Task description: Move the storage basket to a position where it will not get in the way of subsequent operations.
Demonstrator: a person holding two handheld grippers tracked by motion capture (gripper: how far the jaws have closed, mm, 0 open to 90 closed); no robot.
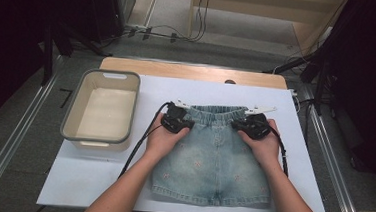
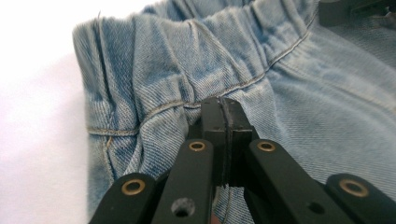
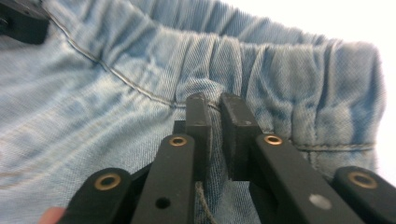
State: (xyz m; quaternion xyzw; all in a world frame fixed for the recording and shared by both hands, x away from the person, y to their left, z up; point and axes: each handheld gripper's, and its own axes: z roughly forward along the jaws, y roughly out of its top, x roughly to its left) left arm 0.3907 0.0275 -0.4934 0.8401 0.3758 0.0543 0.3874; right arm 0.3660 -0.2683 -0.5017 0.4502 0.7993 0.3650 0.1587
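counter: white sheet (image 1: 95, 180) lying under shorts (image 1: 214, 168)
fingers: left gripper (image 2: 223, 122) and right gripper (image 3: 215, 122) pinching the waistband
step: gripping
next: lifting evenly

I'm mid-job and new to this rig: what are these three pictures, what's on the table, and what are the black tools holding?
A person holds a hand-held two-jaw tool in each hand. The overhead picture looks down on the white table, where light denim shorts lie flat beside a grey-rimmed tub. The other two pictures come from cameras riding on the tools, looking along their black jaws. The left gripper is shut on a fold of denim just below the elastic waistband; the right gripper pinches the same way near the waistband's other end.
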